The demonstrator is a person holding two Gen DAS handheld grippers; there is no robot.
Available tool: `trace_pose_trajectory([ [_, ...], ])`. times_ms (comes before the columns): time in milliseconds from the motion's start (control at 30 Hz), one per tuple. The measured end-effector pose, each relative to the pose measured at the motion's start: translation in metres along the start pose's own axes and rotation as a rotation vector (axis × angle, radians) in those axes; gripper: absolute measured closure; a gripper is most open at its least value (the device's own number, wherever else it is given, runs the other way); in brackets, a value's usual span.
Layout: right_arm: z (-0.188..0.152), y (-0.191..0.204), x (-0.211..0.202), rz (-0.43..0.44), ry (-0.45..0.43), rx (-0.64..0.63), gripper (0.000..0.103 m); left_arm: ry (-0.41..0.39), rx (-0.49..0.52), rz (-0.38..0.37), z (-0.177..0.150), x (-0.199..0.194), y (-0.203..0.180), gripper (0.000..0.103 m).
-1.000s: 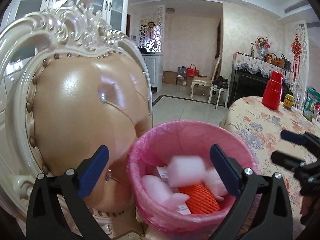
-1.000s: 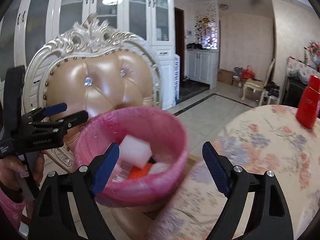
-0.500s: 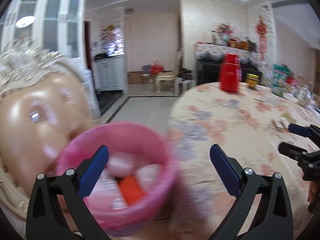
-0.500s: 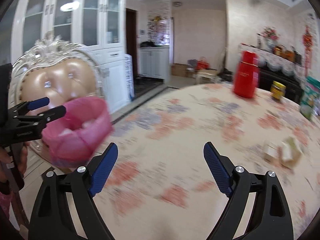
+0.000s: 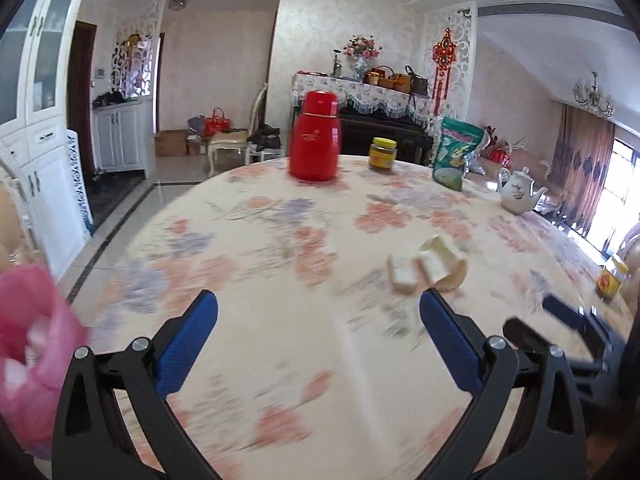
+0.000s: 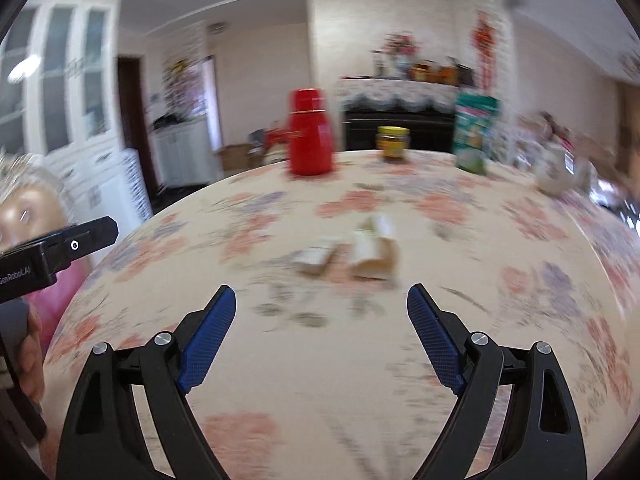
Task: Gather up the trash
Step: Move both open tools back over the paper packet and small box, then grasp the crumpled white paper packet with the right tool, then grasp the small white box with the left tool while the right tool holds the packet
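Note:
Two pale scraps of trash lie side by side on the flowered tablecloth: a small flat piece point(image 5: 402, 274) point(image 6: 316, 258) and a larger crumpled carton point(image 5: 442, 260) point(image 6: 374, 252). My left gripper point(image 5: 318, 332) is open over the cloth, short of them and a little to their left. My right gripper point(image 6: 322, 326) is also open, with both scraps ahead between its fingers' line and nothing held. The pink-lined trash bin point(image 5: 28, 364) sits at the far left edge, off the table, with white scraps in it. The right gripper also shows in the left wrist view point(image 5: 560, 320).
Far across the table point(image 5: 280, 240) stand a red thermos point(image 5: 315, 142) point(image 6: 310, 136), a yellow-lidded jar point(image 5: 383, 154), a green bag point(image 5: 456, 152) and a white teapot point(image 5: 518, 192). Another jar point(image 5: 612, 278) is at the right edge. A padded chair back point(image 6: 32, 208) is at left.
Both grippers have swung right, away from the pink bin and the chair, and now face the table and the two scraps. The bin has slid to the left edge.

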State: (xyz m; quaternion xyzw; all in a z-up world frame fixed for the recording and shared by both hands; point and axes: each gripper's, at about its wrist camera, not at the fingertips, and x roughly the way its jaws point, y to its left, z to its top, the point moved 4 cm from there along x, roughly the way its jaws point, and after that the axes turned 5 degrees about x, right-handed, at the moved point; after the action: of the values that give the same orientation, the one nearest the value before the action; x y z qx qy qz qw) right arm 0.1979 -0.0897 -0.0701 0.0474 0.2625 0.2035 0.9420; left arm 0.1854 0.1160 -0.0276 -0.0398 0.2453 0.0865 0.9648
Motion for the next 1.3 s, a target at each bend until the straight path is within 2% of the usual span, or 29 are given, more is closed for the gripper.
trace_pose_trajectory([
  [133, 0.004, -0.038, 0.003, -0.073, -0.005, 0.075, 0.02, 0.008, 0.026, 0.017, 0.012, 0.039, -0.03, 0.005],
  [267, 0.005, -0.057, 0.001, -0.121, -0.017, 0.115, 0.021, 0.081, 0.056, 0.017, 0.006, 0.093, -0.055, 0.005],
  [333, 0.002, -0.064, 0.005, -0.137, 0.001, 0.128, 0.024, 0.104, 0.065, -0.005, -0.001, 0.103, -0.059, 0.006],
  [433, -0.003, -0.066, 0.017, -0.156, 0.049, 0.144, 0.026, 0.116, 0.101, -0.049, -0.009, 0.103, -0.054, 0.006],
  [533, 0.002, -0.056, 0.037, -0.161, 0.102, 0.106, 0.026, 0.101, 0.1, -0.039, -0.011, 0.101, -0.039, 0.006],
  [667, 0.019, -0.041, 0.09, -0.182, 0.183, 0.022, 0.027, 0.119, 0.026, -0.086, -0.015, 0.104, -0.028, 0.006],
  [833, 0.037, -0.033, 0.155, -0.209, 0.274, -0.028, 0.027, 0.065, 0.088, -0.1, -0.013, 0.095, -0.038, 0.006],
  [1000, 0.042, -0.032, 0.198, -0.242, 0.349, -0.063, 0.027, 0.068, 0.073, -0.098, -0.012, 0.097, -0.033, 0.006],
  [1100, 0.039, -0.033, 0.21, -0.233, 0.373, -0.061, 0.035, 0.067, 0.06, -0.088, -0.01, 0.098, -0.029, 0.006],
  [1167, 0.037, -0.033, 0.213, -0.221, 0.391, -0.051, 0.05, 0.069, 0.056, -0.087, -0.011, 0.098, -0.029, 0.006],
  [1300, 0.037, -0.033, 0.203, -0.177, 0.37, -0.028, 0.056, 0.075, 0.059, -0.088, -0.011, 0.099, -0.03, 0.006],
])
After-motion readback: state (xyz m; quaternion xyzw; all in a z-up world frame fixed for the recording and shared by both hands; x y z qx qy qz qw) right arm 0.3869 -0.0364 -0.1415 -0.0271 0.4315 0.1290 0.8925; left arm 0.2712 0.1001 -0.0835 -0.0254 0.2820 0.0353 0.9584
